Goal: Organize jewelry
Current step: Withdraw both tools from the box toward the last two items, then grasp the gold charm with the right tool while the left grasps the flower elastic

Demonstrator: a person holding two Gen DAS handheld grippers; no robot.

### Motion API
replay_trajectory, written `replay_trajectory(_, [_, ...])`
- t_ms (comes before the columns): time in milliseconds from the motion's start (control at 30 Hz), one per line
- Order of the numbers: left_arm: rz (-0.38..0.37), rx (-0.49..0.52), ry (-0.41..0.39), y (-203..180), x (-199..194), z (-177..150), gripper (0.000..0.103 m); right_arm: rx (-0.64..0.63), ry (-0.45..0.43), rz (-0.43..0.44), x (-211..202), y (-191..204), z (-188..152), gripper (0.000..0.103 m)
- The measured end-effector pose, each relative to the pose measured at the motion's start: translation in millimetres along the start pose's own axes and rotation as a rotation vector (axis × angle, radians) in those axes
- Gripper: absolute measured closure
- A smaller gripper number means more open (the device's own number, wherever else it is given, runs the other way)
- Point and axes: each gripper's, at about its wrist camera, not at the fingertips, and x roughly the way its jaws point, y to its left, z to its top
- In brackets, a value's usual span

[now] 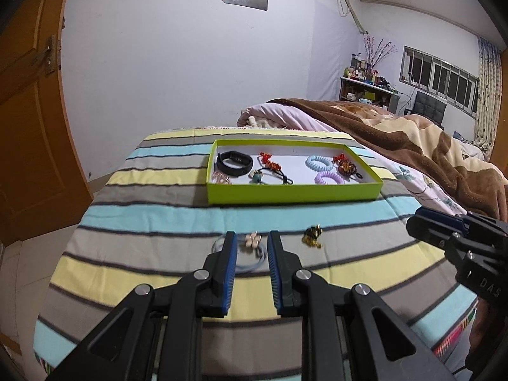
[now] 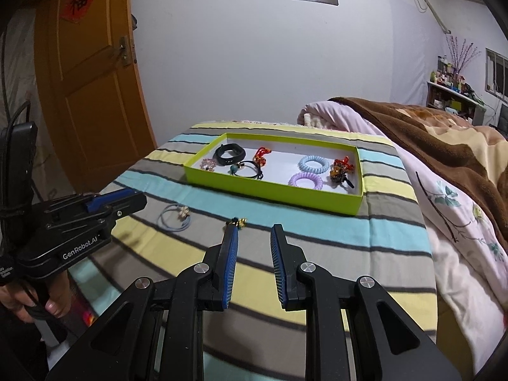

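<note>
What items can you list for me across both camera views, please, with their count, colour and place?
Tray: one, lime green with white floor, on the striped cloth.
Wristband: one, black, tray's far left.
Pink beaded piece: one, tray's near-left corner.
Red charm: one, tray's middle.
Black hair tie with teal bead: one, tray's middle.
Spiral hair ties: two, blue and purple, tray's right half.
Amber and red charm: one, tray's right end.
Blue loop with beige beads: one, on the cloth outside the tray.
Gold charm: one, on the cloth.
Striped cloth: one, yellow, grey, turquoise.
Brown blanket: one, on the bed.
Door: one, orange.
Left gripper: open, empty.
Right gripper: open, empty.
</note>
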Motion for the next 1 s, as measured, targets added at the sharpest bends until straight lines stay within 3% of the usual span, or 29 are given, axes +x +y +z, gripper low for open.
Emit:
replay_trajectory(467, [0.007, -0.038, 0.021, 14, -11, -19, 0.080, 0.009, 0.033, 0.020, 0, 8, -11, 0.079])
replay_trajectory(1000, [0.025, -0.054, 0.075, 25, 23, -7, 0.076, -0.006, 0.081, 0.035, 36, 16, 3, 0.079])
